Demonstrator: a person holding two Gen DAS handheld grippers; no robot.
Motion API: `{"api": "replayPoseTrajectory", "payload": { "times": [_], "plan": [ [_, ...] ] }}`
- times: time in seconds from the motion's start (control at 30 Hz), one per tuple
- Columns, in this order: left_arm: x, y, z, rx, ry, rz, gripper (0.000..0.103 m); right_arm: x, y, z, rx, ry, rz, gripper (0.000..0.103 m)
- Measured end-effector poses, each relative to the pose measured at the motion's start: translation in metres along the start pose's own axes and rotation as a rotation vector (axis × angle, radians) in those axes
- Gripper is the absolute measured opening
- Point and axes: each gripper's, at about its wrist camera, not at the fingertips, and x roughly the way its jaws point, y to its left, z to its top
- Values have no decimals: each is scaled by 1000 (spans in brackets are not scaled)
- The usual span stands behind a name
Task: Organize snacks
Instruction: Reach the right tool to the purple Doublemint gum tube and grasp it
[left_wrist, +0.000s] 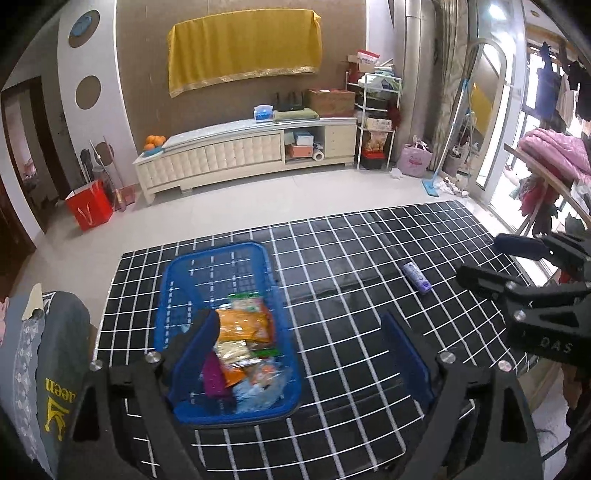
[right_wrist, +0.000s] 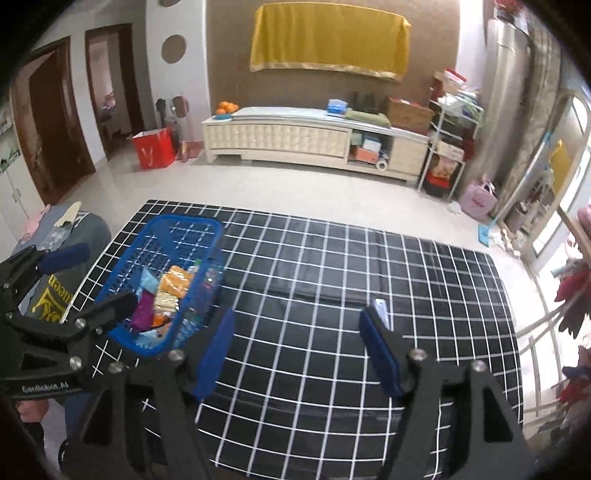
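Note:
A blue plastic basket stands on the black grid-patterned table, holding several snack packets. It also shows in the right wrist view. A small purple snack tube lies alone on the table to the right; in the right wrist view it is partly hidden behind my right gripper's right finger. My left gripper is open and empty, above the basket's near right side. My right gripper is open and empty above the table, with the tube just beyond its right fingertip.
A grey cushioned seat with clothes sits left of the table. Beyond the table's far edge lie a tiled floor, a cream TV cabinet, a red bag and a wire shelf rack. A clothes rack stands right.

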Motion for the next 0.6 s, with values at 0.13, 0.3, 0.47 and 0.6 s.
{"api": "replayPoseTrajectory", "payload": {
  "times": [0.13,0.3,0.47,0.6],
  "plan": [
    [8,-16,8,-26,-14,-2,103,7,-26,-6,37,24,-1,87],
    [27,-33,20,-57,0,-7,103,15,-63,-12,94,35,0,87],
    [54,-56,30,-34,41,-5,103,37,-87,-12,110,66,-18,87],
    [80,-71,38,-22,88,-21,103,59,-106,-11,125,89,-15,100]
  ]
}}
